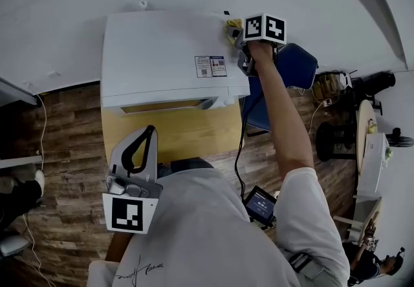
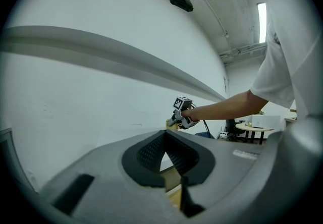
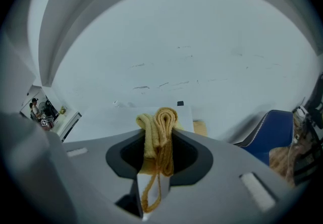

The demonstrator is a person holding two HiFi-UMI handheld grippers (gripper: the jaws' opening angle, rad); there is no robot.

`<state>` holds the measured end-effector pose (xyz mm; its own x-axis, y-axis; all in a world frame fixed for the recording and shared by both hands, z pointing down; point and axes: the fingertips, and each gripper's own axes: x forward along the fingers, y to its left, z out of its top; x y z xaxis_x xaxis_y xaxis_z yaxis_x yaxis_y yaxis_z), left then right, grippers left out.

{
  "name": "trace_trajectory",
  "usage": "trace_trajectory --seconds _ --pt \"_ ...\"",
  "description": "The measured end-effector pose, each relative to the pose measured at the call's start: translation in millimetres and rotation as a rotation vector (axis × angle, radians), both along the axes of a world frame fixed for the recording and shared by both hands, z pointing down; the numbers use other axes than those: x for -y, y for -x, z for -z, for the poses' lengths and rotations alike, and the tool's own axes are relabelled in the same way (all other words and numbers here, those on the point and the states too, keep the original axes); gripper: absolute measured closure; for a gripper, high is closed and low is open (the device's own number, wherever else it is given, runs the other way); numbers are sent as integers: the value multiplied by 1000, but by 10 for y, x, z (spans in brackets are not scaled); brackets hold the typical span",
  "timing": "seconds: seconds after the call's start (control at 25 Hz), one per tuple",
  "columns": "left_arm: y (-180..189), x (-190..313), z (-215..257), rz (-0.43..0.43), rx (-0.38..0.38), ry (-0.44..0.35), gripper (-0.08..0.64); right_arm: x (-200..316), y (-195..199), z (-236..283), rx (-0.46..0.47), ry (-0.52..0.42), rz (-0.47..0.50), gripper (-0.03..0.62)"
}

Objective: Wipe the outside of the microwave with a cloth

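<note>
My right hand-held gripper (image 3: 159, 134) is clamped on the yellow cloth (image 3: 158, 123), which sits bunched as a folded wad between the jaws with a loose loop of thread hanging below them; just ahead of and beneath it lies the far right corner of the white microwave (image 1: 162, 53) top; the wall stands close beyond. My left hand-held gripper (image 1: 149, 136) has its jaws together on nothing; it hangs well back from the microwave, above the near edge of the yellow counter (image 1: 181, 134) that carries it.

The risks, as I judge them: the cloth is pinched so narrowly that little fabric would meet the casing; if I bear down, the jaw tips could scrape the paint instead; a stroke pushed too far forward would knock the right hand-held gripper into the wall; dragging hard could pull the wad out of the jaws; the hanging loop could snag on the corner or on the label (image 1: 211, 66) to its left; nothing braces the microwave, so a firm sideways wipe might slide it along the counter.
</note>
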<state>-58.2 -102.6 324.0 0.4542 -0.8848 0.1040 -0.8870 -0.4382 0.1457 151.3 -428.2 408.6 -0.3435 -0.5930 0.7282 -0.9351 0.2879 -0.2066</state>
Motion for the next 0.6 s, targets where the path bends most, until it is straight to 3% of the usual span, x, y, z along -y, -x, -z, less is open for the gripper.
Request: trace_trajectory --seconds 0.28,0.6 --pt "132 -80 38 36 7 -12 569 -33 344 -12 -54 -19 93 476" --pt "243 -191 21 65 -3 2 569 -70 633 -7 -55 -13 129 474"
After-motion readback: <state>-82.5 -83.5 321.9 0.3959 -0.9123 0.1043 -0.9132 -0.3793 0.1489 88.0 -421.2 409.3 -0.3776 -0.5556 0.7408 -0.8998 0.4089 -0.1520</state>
